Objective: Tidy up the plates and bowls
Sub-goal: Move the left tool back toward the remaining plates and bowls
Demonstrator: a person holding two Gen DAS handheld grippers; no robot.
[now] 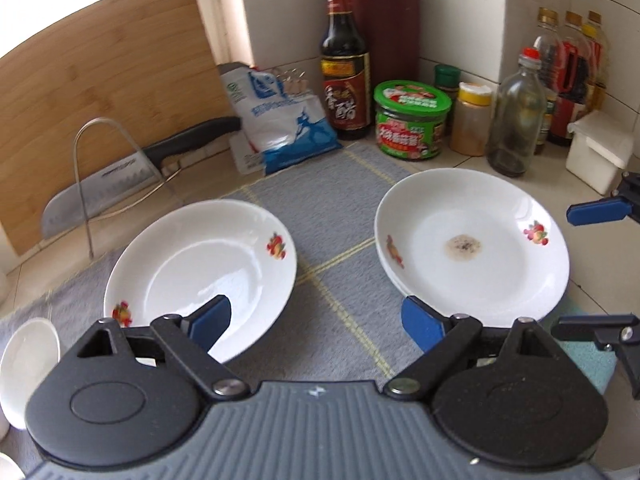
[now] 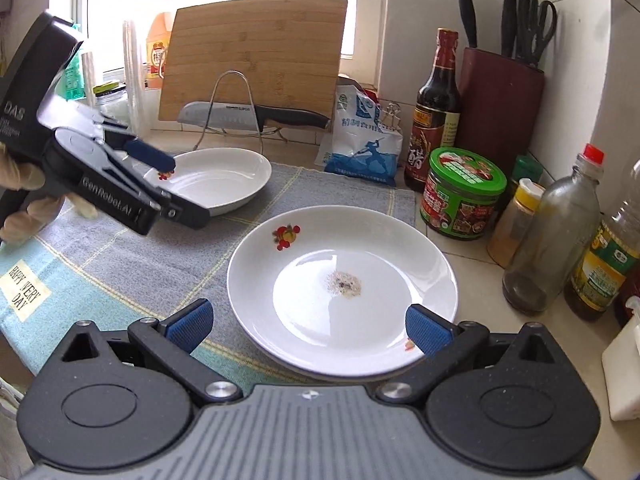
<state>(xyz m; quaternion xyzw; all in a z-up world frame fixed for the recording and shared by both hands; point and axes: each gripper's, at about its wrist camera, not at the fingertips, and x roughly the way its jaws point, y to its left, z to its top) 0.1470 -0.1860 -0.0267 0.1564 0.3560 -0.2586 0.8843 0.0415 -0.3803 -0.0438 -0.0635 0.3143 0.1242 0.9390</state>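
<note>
Left wrist view: your left gripper (image 1: 316,326) has jaws wide apart and empty, low over the near rim of the clean deep plate (image 1: 200,276) on the grey mat (image 1: 320,208), the stained plate (image 1: 472,244) sits apart to its right with what looks like a second plate under it, and a small white dish (image 1: 28,364) shows at the left edge. Right wrist view: your right gripper (image 2: 308,326) is also spread and empty, hovering at the near edge of the stained plate (image 2: 344,292), left gripper (image 2: 160,172) at the deep plate (image 2: 216,180) rim behind. Judging by this, nothing's gripped yet; the deep plate and dish are still left to stack.
</note>
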